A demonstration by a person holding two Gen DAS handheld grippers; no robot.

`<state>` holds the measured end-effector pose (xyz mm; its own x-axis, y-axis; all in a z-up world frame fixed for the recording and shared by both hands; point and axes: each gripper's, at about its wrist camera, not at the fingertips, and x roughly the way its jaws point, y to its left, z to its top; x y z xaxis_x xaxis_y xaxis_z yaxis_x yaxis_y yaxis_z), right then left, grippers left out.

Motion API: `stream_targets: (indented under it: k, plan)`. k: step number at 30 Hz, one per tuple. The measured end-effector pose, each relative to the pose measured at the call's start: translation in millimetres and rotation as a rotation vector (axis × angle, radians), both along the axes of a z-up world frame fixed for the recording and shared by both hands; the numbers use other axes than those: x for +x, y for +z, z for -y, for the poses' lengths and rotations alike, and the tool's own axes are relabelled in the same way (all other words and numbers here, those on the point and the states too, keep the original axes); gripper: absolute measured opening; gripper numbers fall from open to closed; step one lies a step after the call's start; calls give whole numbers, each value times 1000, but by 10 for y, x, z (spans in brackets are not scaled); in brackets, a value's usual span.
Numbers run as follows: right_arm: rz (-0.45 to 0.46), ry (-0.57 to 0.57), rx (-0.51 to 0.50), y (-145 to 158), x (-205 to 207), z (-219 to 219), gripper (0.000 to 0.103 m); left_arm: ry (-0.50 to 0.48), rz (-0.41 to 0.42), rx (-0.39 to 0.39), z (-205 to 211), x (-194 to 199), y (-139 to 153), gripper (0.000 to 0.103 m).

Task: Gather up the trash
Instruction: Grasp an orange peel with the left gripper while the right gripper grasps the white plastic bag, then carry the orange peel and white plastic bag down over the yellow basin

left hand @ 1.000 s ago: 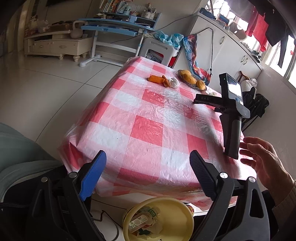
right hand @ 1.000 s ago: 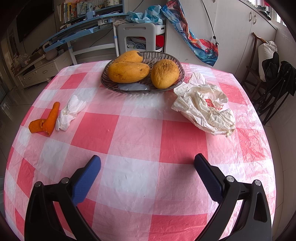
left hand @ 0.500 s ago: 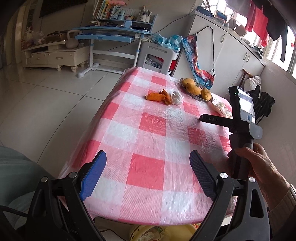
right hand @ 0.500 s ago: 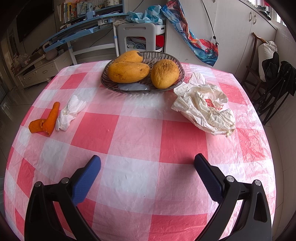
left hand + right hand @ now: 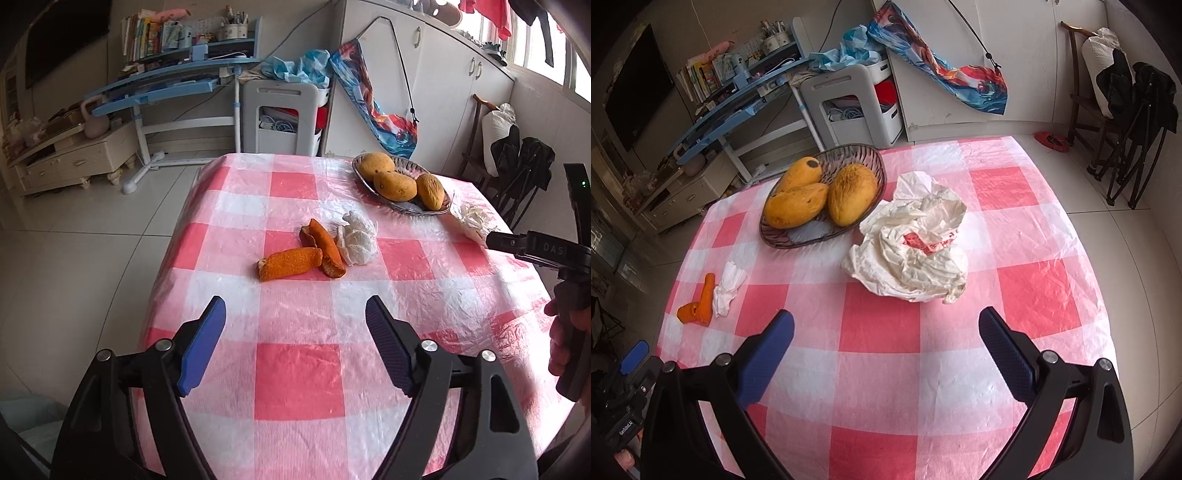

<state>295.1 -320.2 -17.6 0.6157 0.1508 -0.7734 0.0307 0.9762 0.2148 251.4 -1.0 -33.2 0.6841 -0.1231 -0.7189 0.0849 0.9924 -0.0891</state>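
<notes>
Left gripper: jaws apart, nothing between them, have just been closing in somewhat. It sits low centre in the left wrist view, over the red-and-white checked desk. Ahead of it, mid-frame: two orange peel pieces, touching each other, with a crumpled white tissue against their right side. Fruit basket with three mangoes upper right of centre.

Right gripper: jaws wide, empty, low centre in the right wrist view. Crumpled white plastic bag with red print lies just above it mid-frame, touching the basket's right rim. Peels and tissue sit at left of that frame, well apart from the bag. A hand on the right gripper's handle shows at the right edge of the left wrist view.
</notes>
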Motion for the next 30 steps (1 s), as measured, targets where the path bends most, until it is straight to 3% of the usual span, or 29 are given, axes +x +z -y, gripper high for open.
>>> stream_targets:
  k: [7, 10, 12, 15, 20, 22, 24, 26, 30]
  plan:
    - [21, -61, -48, 8, 267, 59, 96, -50, -9, 5, -6, 398, -98, 65]
    - [15, -43, -73, -47, 357, 68, 96, -75, -20, 21, 31, 539, -143, 56]
    - [13, -29, -81, -70, 398, 58, 96, -93, -33, 39, 65, 604, -175, 45]
    - [0, -8, -62, -109, 434, 65, 95, -114, -42, 49, 104, 652, -175, 40]
    - [-18, 39, -65, -149, 461, -8, 81, -140, -85, 27, 87, 650, -166, 38]
    - [-19, 52, -58, -128, 441, -26, 51, -149, -102, 13, 75, 623, -171, 38]
    - [-28, 64, 7, -125, 415, 7, 38, -155, -115, 10, 82, 586, -184, 35]
    - [-29, 65, 34, -116, 375, 27, 35, -173, -155, -1, 89, 552, -211, 13]
    - [-27, 101, 59, -65, 257, -34, 32, -201, -161, 4, 123, 392, -188, 11]
